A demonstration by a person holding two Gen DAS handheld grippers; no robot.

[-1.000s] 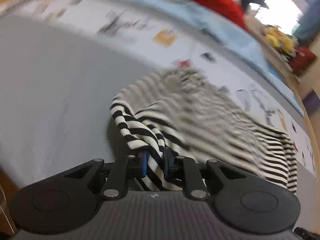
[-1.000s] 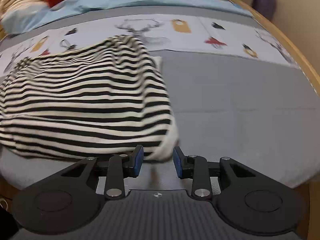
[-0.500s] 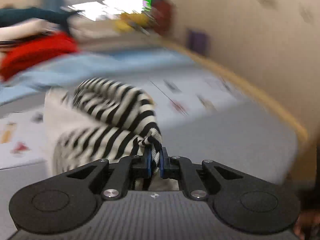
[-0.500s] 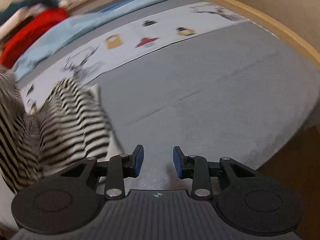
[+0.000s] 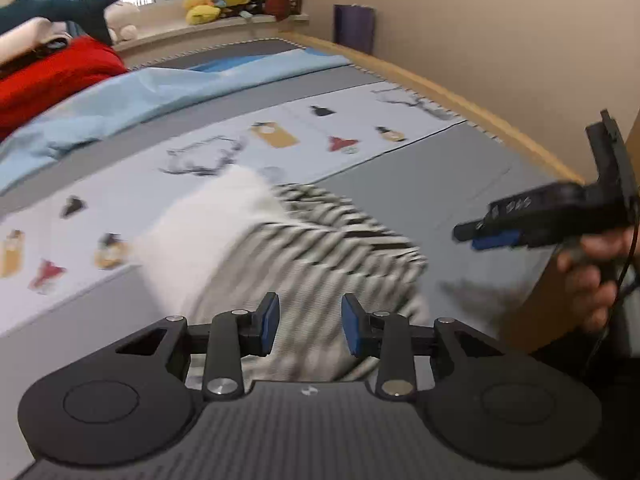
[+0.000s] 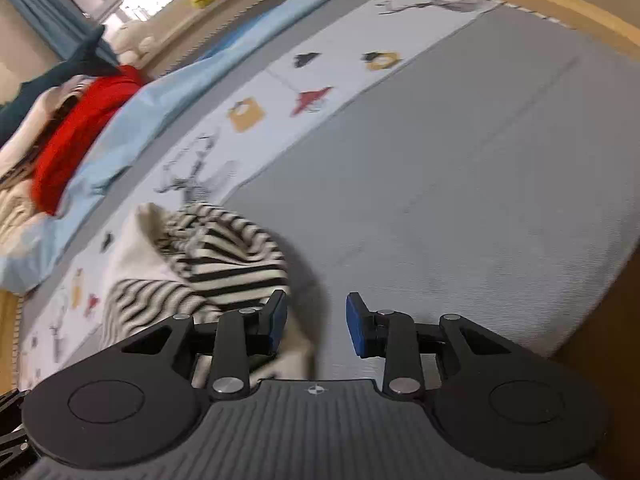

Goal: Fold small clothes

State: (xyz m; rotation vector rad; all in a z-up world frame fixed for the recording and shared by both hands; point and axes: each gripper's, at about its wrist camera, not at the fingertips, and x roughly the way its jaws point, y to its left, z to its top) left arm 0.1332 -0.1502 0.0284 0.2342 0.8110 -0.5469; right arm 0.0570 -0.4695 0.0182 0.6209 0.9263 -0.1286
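Item: red garment (image 5: 52, 76), lying heaped at the far left end of the bed, with a dark teal plush shark (image 5: 68, 10) resting over it.

Item: light blue sheet (image 5: 168, 96), spreading along the far side of the bed, from the left end toward the far right corner.

Item: pale printed panel (image 5: 280, 136) with small coloured figures, running as a band across the grey bed cover (image 6: 460, 184).

Item: yellow plush toys (image 5: 216, 0), sitting on the window ledge beyond the far edge.

Item: striped garment (image 5: 320, 256), black and white, lying bunched on the bed cover near the near edge, left of the middle, partly over the printed panel. A plain white side is showing at its left. It is blurred in the left wrist view, so its exact fold cannot be told.

Item: left gripper (image 5: 308, 328), pointing down over the striped garment. Its jaws have just been opening and are standing apart; the cloth is showing behind the gap, not pinched by the pads.

Item: right gripper (image 6: 316, 324), held in a hand (image 5: 592, 272), hanging over bare grey cover just right of the garment. Its jaws are standing apart with nothing between them; whether the left pad is touching the cloth edge cannot be told.

Item: wooden bed frame (image 5: 460, 92), curving along the right edge.
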